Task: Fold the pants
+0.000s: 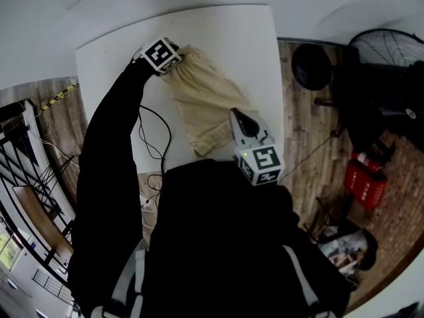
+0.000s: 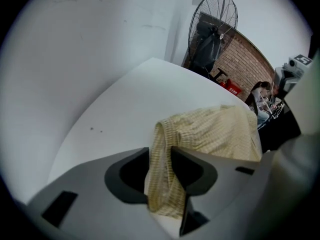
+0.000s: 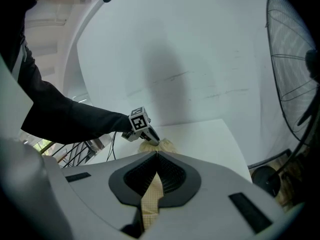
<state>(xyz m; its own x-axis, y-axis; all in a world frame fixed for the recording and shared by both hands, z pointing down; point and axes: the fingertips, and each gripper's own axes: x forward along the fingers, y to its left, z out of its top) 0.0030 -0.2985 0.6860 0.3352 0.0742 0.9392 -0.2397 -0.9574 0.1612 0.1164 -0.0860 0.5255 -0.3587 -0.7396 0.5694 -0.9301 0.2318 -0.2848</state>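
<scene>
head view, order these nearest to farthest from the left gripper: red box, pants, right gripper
1. pants, clamped in the left gripper's jaws.
2. right gripper, across the pants at their near end.
3. red box, at the far right of the view.

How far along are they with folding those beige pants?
Early on, I'd guess. The pants lie on the table as one narrow strip, so the legs may already be together. The left hand-held gripper pinches the far end, the right hand-held gripper the near end. Folding end to end is left.
</scene>
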